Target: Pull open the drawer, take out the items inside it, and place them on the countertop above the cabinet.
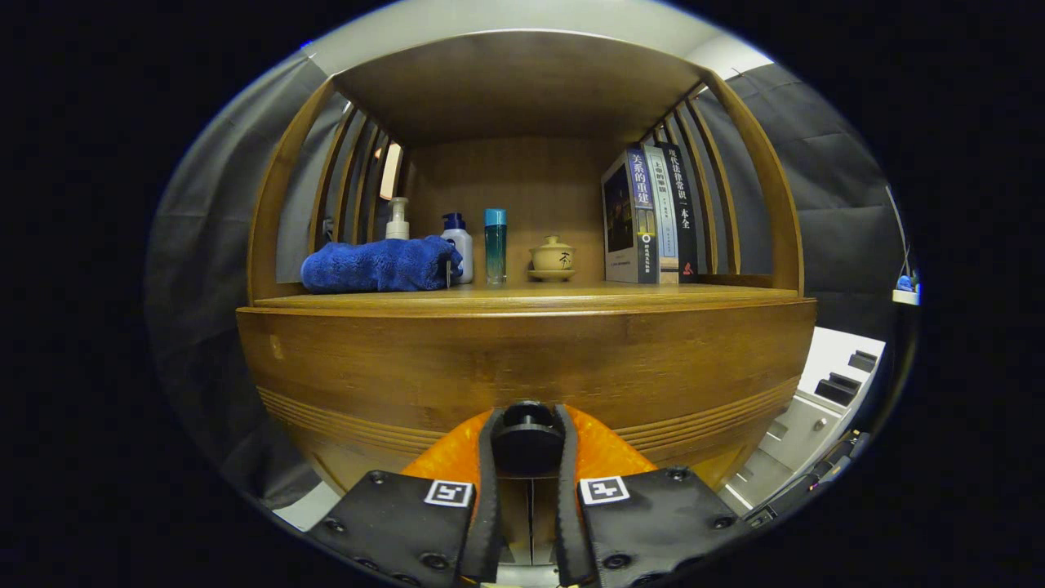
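Note:
The wooden drawer front of the cabinet spreads wide just ahead of me, and it looks closed. Its round black knob sits between my two orange fingers, and my gripper is shut on it from both sides. Above the drawer lies the wooden countertop, under a shelf roof with slatted sides. The inside of the drawer is hidden.
On the countertop stand a folded blue towel, a pump bottle, a white bottle with a blue cap, a teal bottle, a small lidded cup and three upright books. White equipment sits to the right.

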Motion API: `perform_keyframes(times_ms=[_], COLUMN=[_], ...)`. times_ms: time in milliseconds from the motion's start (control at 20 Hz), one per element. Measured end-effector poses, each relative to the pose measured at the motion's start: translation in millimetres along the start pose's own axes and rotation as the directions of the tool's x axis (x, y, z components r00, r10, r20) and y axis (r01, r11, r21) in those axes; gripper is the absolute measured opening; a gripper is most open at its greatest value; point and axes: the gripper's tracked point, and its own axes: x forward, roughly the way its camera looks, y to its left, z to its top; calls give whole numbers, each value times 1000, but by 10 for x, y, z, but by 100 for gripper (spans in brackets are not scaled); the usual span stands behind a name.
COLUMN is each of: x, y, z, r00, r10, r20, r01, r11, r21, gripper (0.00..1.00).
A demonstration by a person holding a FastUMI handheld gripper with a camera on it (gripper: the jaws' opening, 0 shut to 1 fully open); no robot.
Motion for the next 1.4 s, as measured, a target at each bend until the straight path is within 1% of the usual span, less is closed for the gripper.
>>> perform_keyframes(times_ms=[450,800,1000,1250,1400], x=[-644,-1181,-1415,-1648,-1752], y=[1,-15,-18,-18,9], z=[-56,-123,-174,-299,-321], r00=[1000,999,998,995,993], r10=[7,24,27,29,30], r20=[3,-34,-55,-98,-114], r01=[-7,-24,-28,-30,-26], r11=[1000,1000,1000,1000,999], r21=[16,9,-11,-5,36], gripper=[34,34,34,34,34])
